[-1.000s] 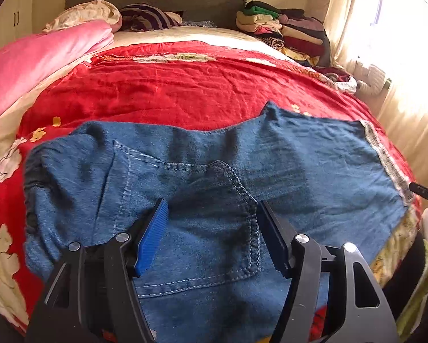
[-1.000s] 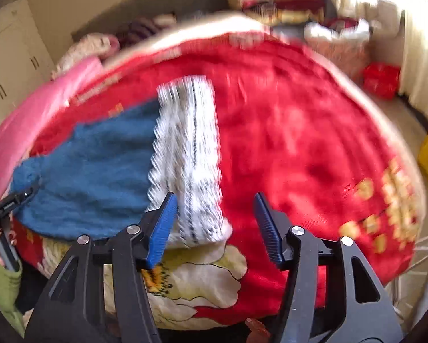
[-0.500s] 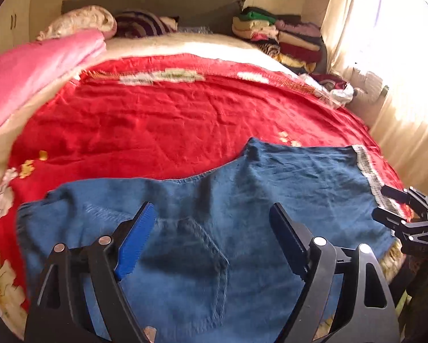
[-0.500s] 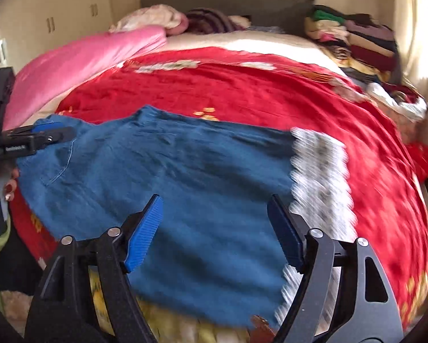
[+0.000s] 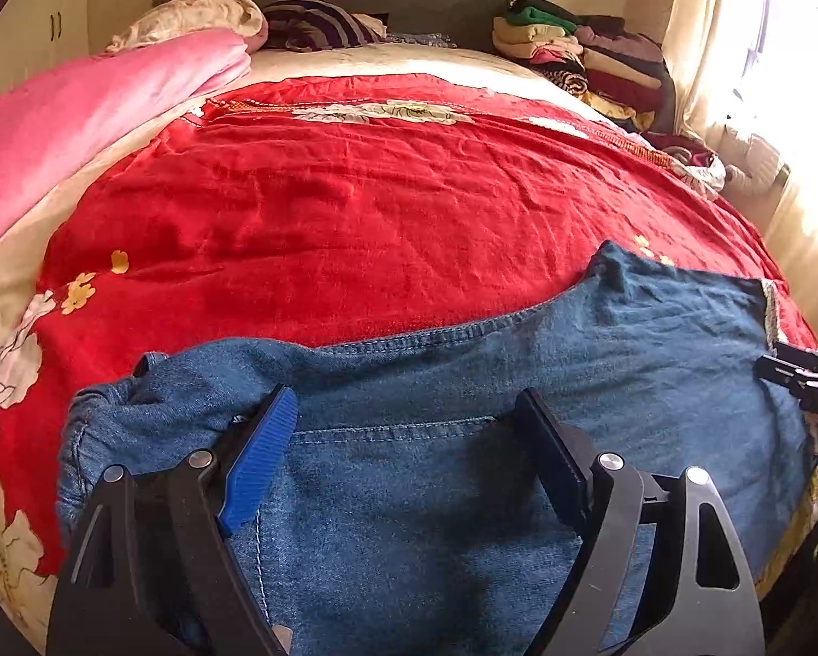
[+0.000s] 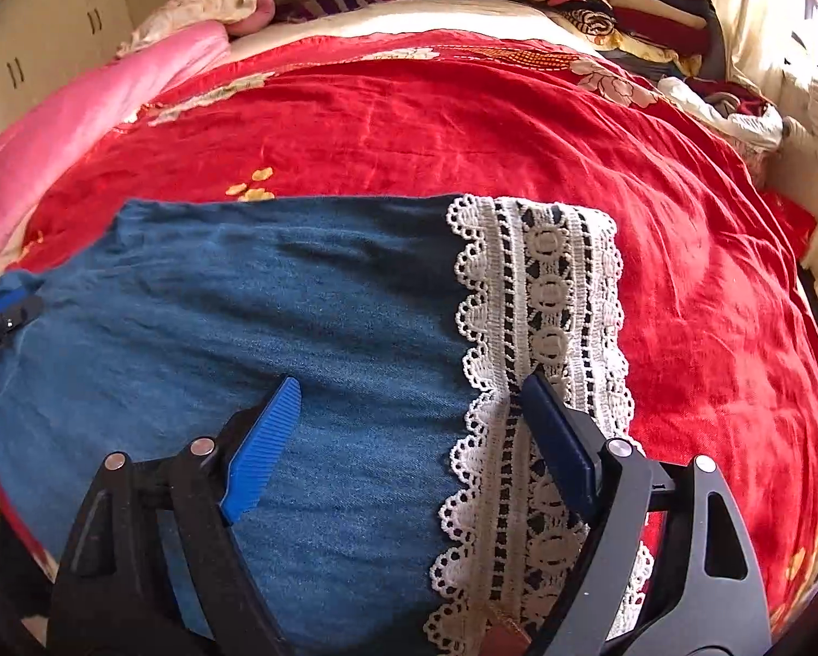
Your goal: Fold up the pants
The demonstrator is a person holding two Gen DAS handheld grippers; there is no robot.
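A red bedspread (image 5: 387,208) covers the bed, with stacked clothes (image 5: 578,54) at upper right. Low in each frame, the left gripper (image 5: 409,437) and right gripper (image 6: 409,421) stand with jaws wide apart, holding nothing. A second ago the right view swung blurred; now both hover steady over the pants (image 5: 463,464), lying flat in the lower frame, lace cuff (image 6: 540,328) rightward. A grasp likely comes next.

A bed (image 5: 387,63) is carrying a red blanket (image 5: 354,218), a pink quilt (image 5: 81,109), stacked clothes (image 5: 583,54) and jeans (image 5: 436,437).
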